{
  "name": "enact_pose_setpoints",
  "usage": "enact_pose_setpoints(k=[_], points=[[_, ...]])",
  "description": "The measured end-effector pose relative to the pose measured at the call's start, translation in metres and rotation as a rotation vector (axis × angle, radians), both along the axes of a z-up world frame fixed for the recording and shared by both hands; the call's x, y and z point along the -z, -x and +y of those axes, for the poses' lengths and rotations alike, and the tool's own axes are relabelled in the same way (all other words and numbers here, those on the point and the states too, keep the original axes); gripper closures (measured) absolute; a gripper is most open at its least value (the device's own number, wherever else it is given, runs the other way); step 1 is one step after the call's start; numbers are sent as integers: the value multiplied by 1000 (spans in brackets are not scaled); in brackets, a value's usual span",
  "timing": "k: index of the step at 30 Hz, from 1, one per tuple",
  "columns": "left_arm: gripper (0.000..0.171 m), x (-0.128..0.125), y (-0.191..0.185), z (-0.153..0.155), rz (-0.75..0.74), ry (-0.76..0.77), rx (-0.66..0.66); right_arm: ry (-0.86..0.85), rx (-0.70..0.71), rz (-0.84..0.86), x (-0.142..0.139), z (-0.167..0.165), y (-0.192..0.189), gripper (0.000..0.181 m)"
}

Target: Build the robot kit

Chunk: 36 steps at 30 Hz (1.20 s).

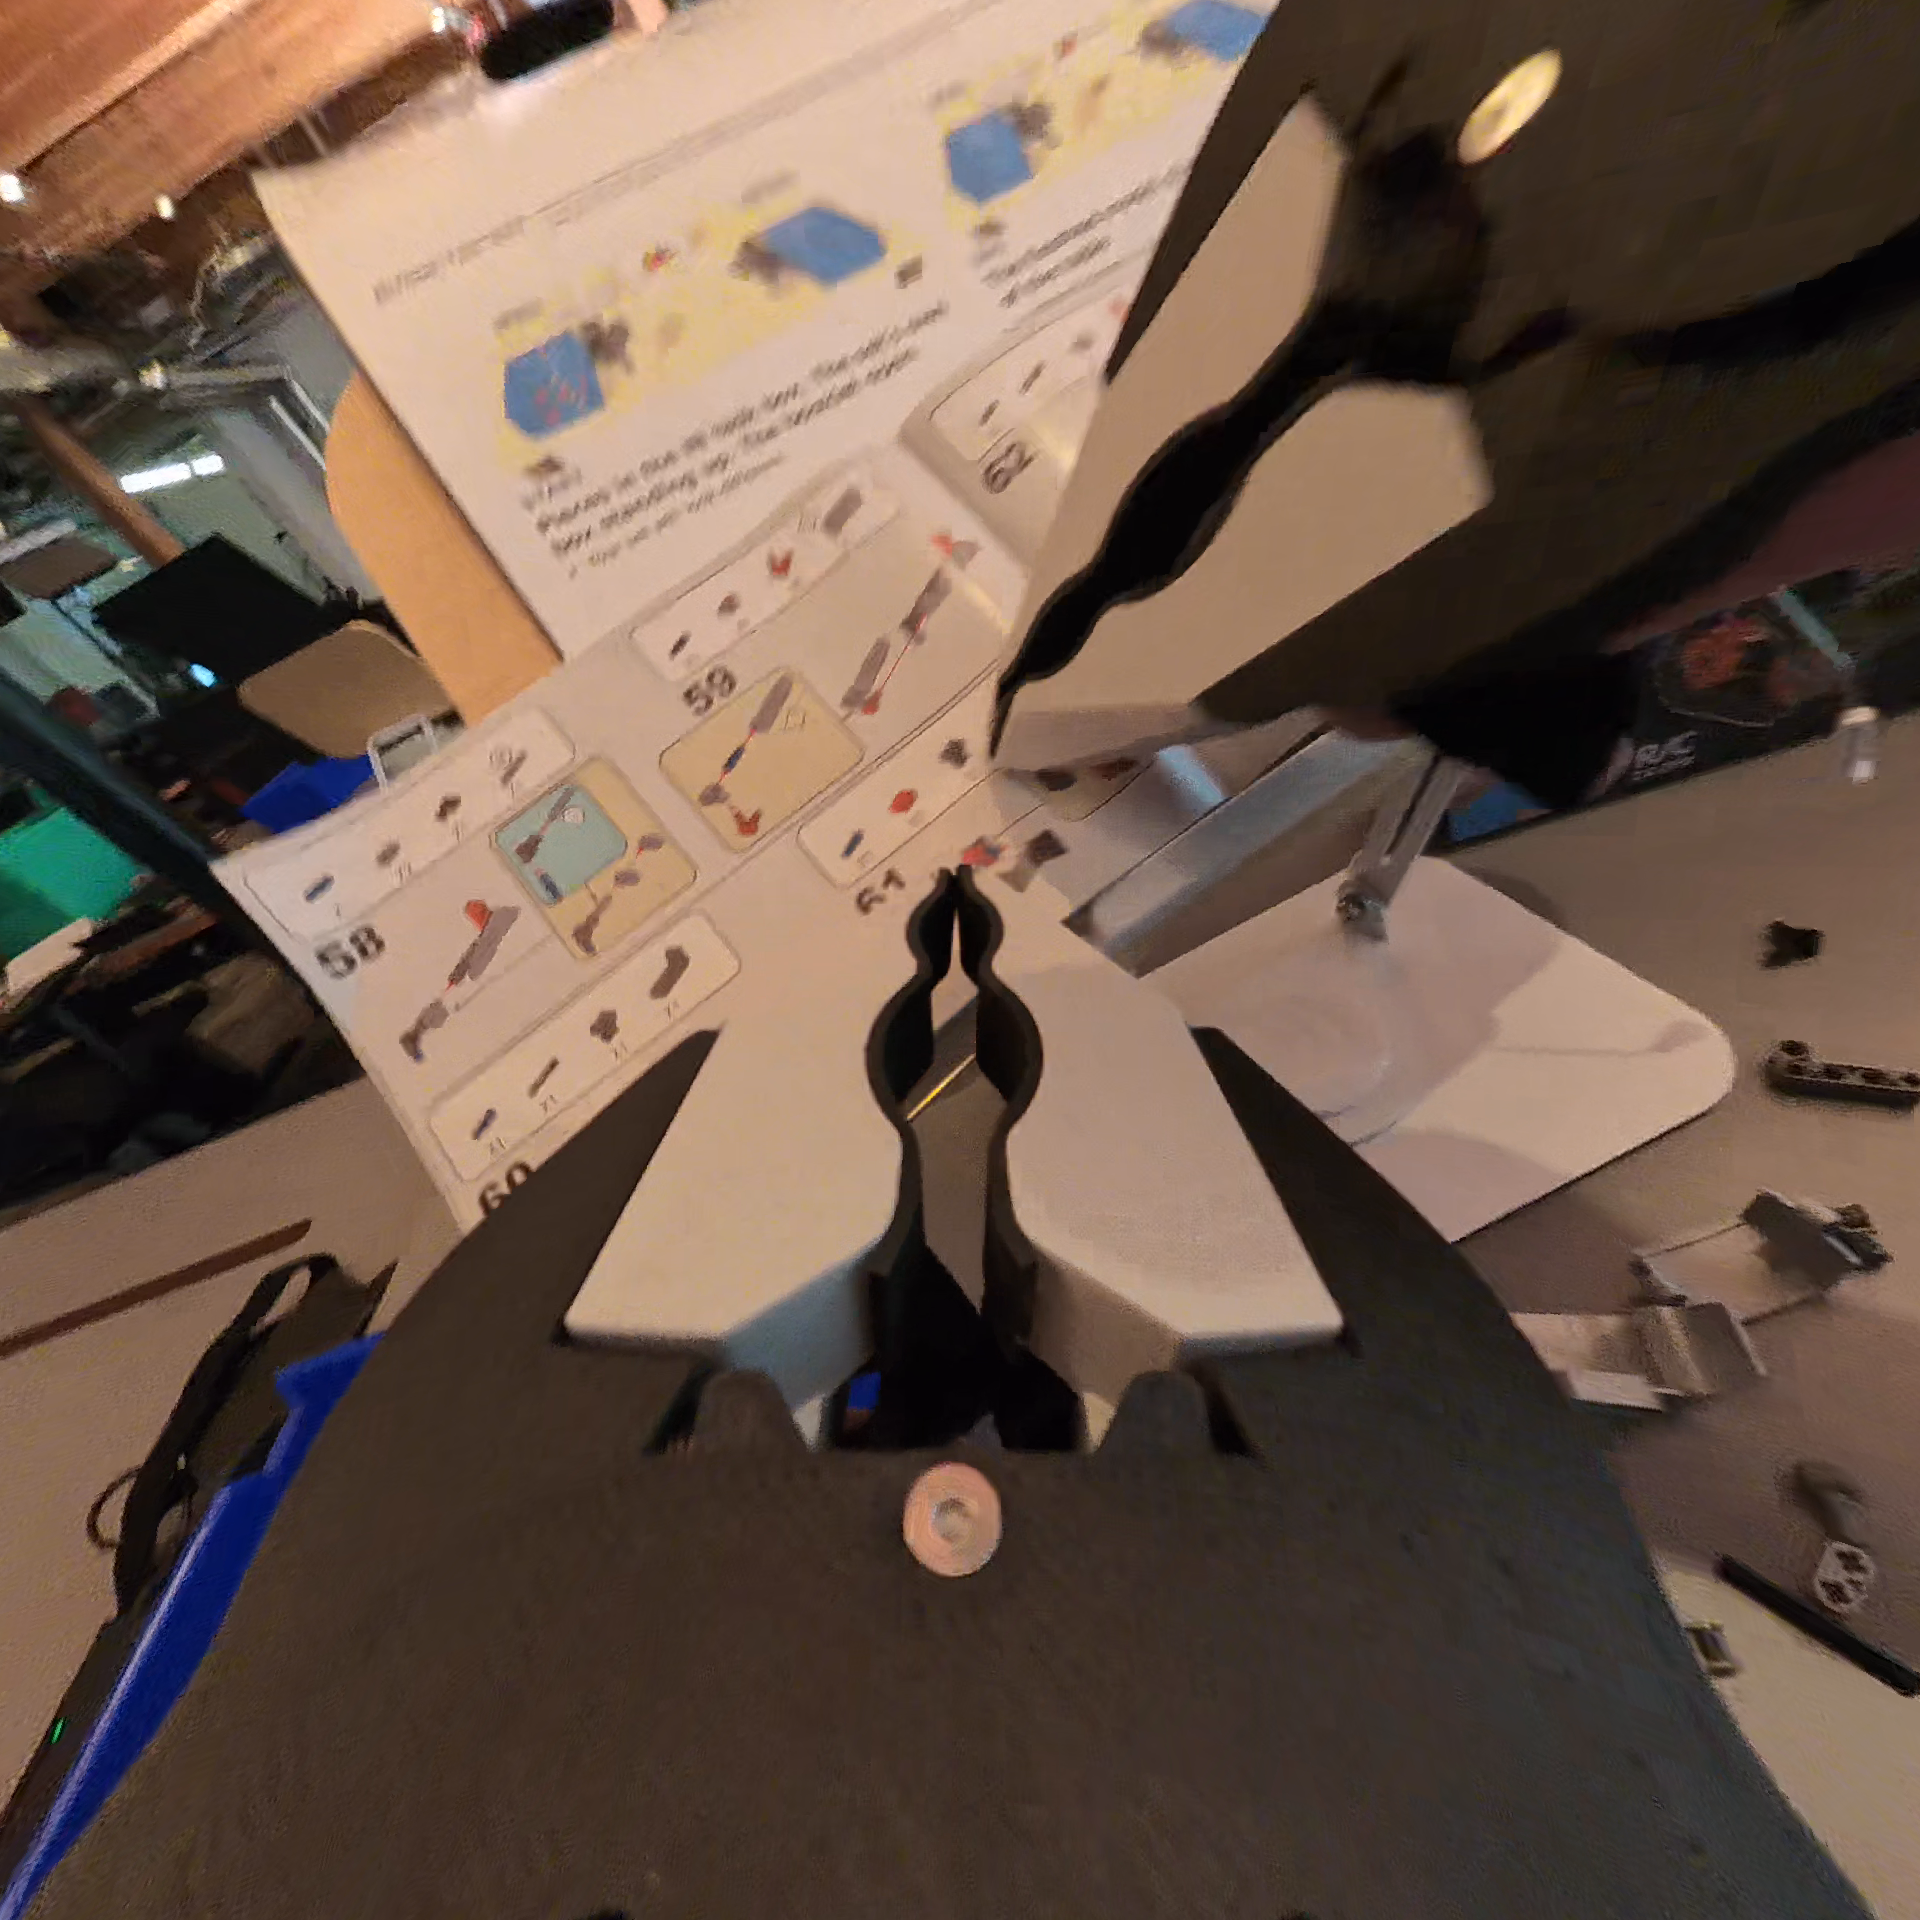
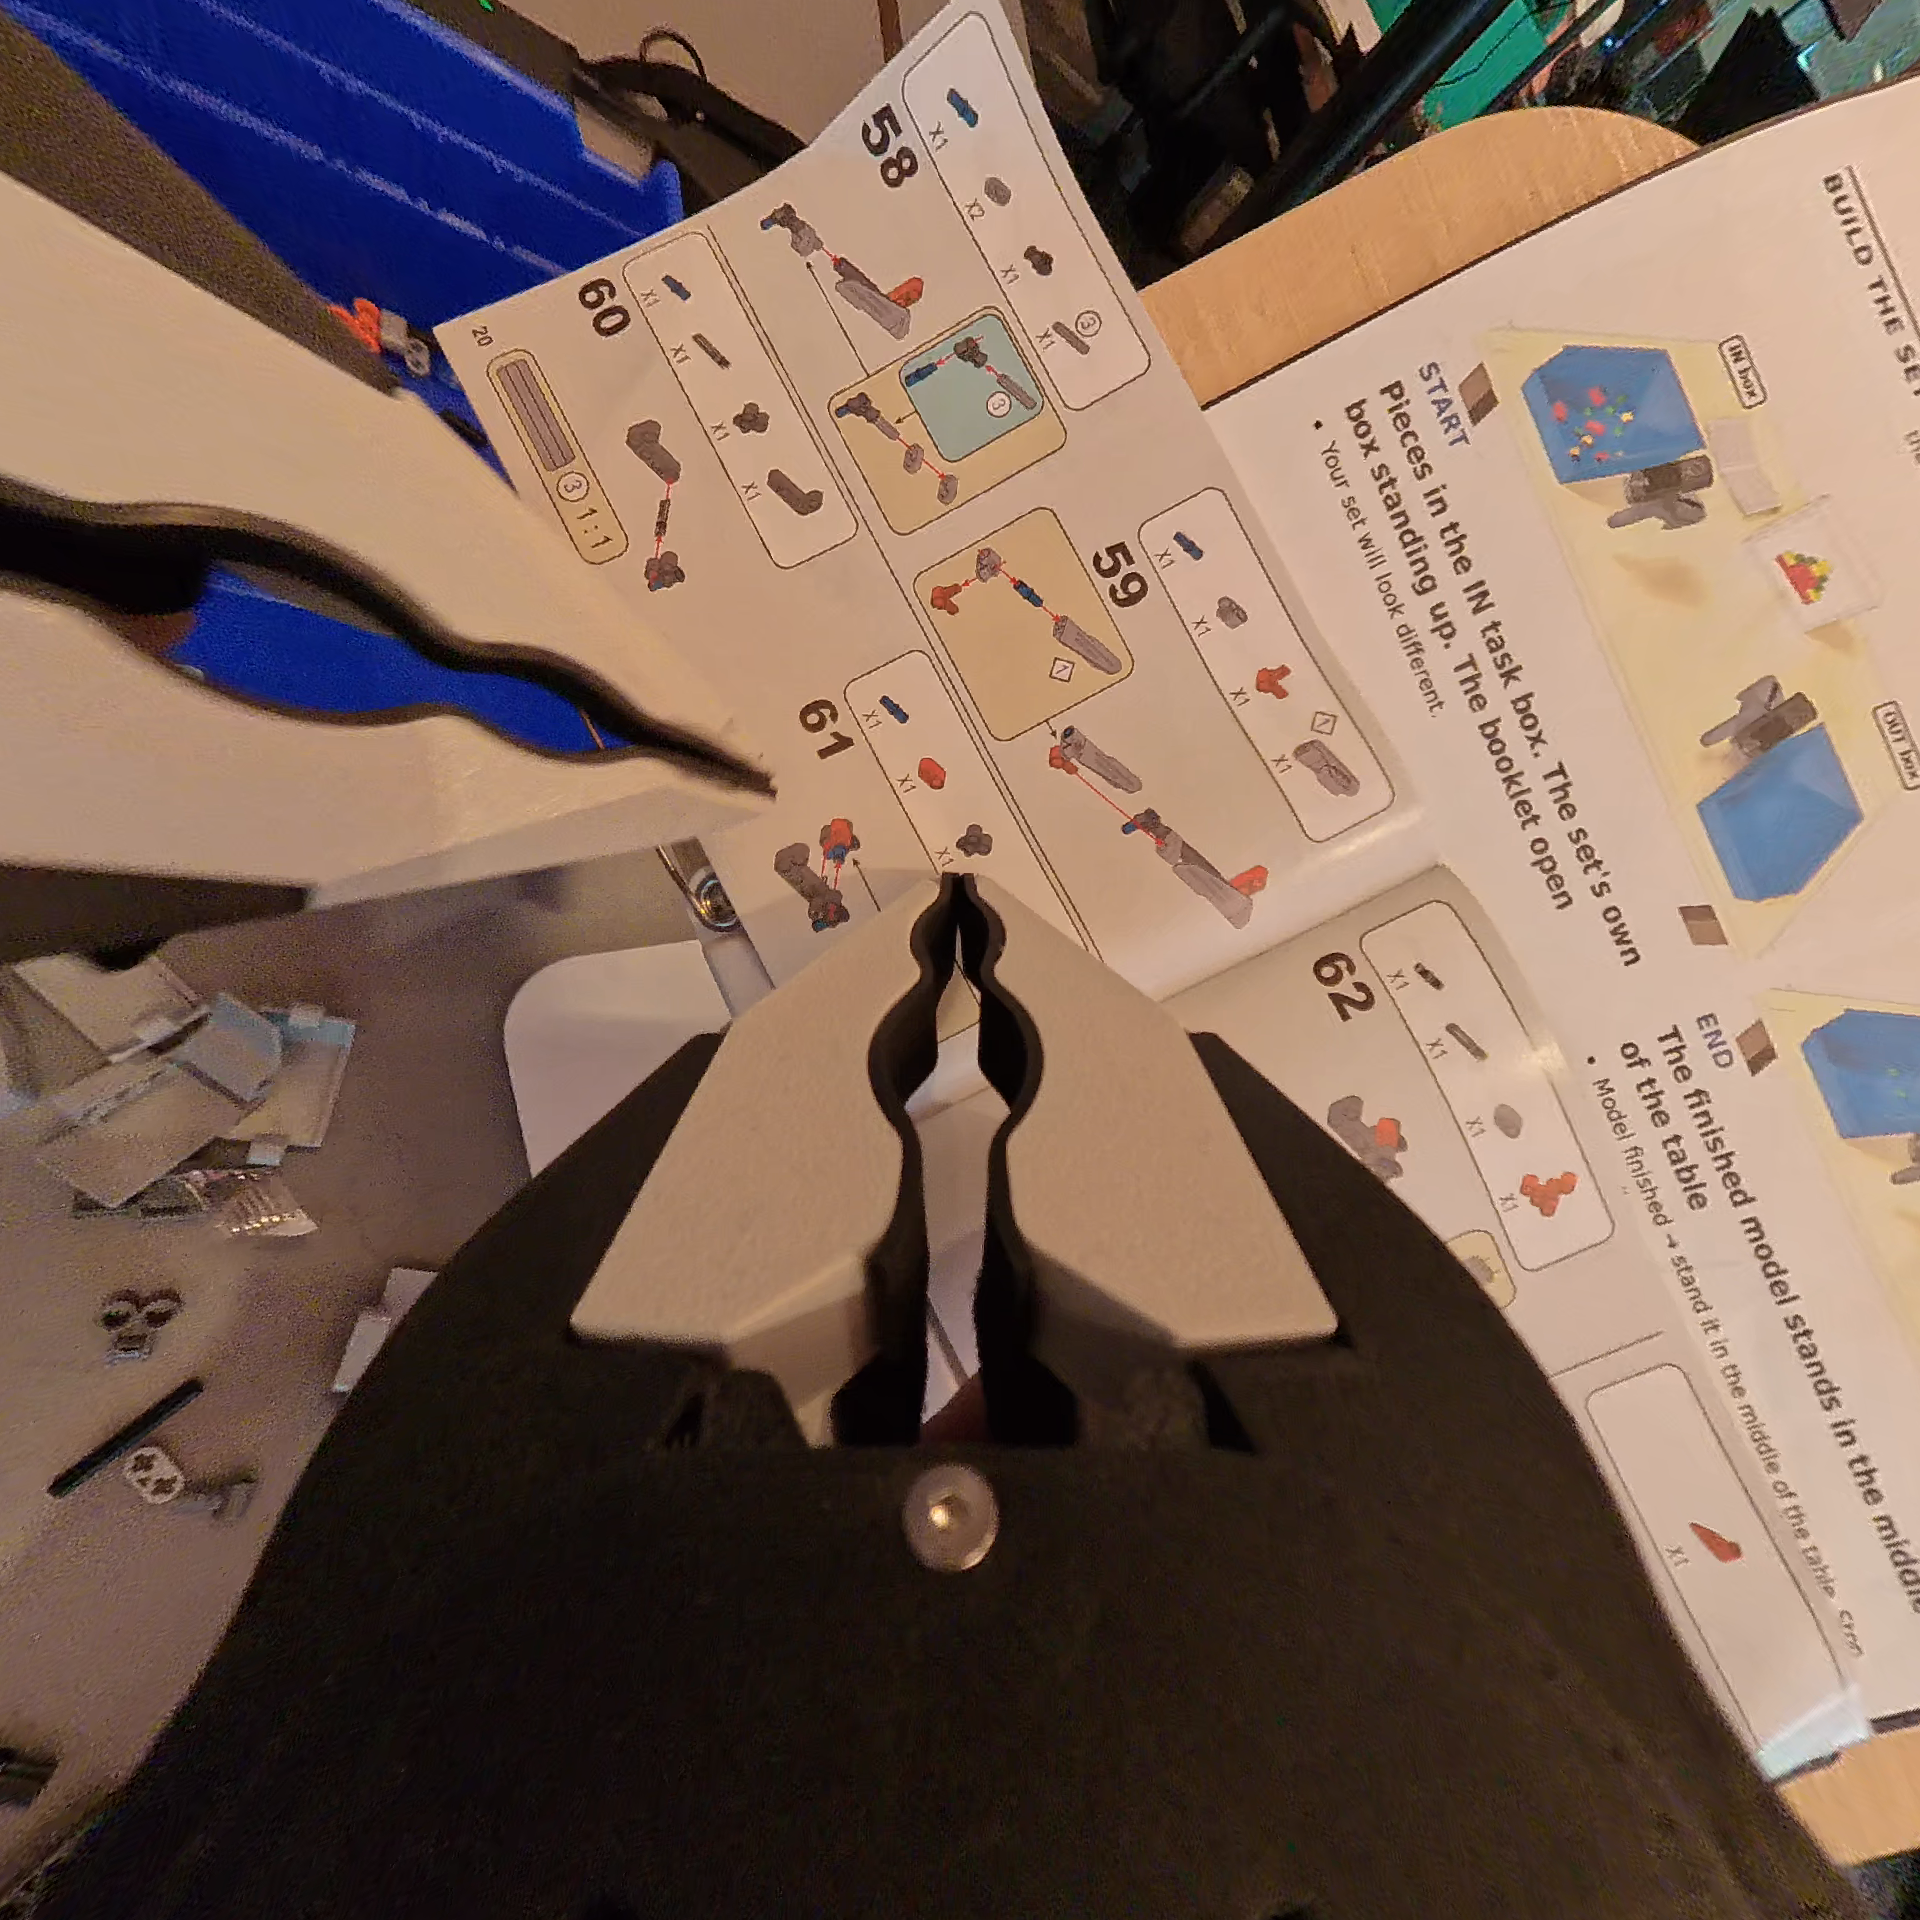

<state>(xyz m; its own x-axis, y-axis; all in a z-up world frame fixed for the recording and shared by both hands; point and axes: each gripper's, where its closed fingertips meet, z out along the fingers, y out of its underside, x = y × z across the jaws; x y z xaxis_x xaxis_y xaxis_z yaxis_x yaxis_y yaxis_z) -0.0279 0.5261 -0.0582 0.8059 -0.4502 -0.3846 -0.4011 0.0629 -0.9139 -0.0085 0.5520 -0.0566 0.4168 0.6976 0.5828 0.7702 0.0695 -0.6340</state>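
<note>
In the left wrist view, the left gripper has its two fingers pressed together at the tips, clenched, with nothing seen between them. The tips are just in front of the lower edge of an open instruction booklet, which stands tilted on a white stand on the grey table. Behind the booklet a larger white instruction sheet leans on a cardboard panel. The right gripper enters from the upper right corner, and its tips are also closed and point to the booklet page. On the table to the right lie a black beam piece, a small black piece, some clear plastic bags and a thin black axle. At the lower left edge there is a blue bin.

In the right wrist view, the right gripper is clenched too, and I see nothing gripped in it. Its tips are at the lower edge of the booklet, near the fold between two pages. The left gripper comes from the left edge, closed, its tips touching or almost touching the same page; I cannot tell which. The blue bin is in the upper left corner. The plastic bags and the black axle lie on the table at the left.
</note>
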Motion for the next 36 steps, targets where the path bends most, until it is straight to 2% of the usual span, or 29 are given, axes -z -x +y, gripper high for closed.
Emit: enact_pose_setpoints(k=[2, 6, 12, 16, 18, 19, 28, 31, 36], points=[[171, 9, 10, 13, -38, 69, -26, 10, -14, 2, 0, -3, 0, 181], [171, 7, 22, 22, -136, 130, -42, -44, -99, -18, 0, -19, 10, 180], [171, 5, 40, 32, -225, 210, -58, -47, -270, -117, 25, -45, 39, 176], [171, 1, 48, 39, -237, 251, -60, -138, -240, -290, 43, -32, 50, 170], [171, 0, 49, 41, -303, 299, -31, -205, -214, -337, 42, -25, 52, 181], [171, -1, 51, 42, -333, 314, -22, -211, -212, -334, 41, -25, 53, 181], [171, -1, 55, 42, -524, 405, 65, -84, -241, 6, 27, -27, 57, 181], [171, -1, 56, 42, -573, 424, 85, -75, -177, 79, 22, -23, 56, 181], [171, -2, 59, 43, -573, 416, 65, -43, -13, 145, 21, -16, 54, 181]])
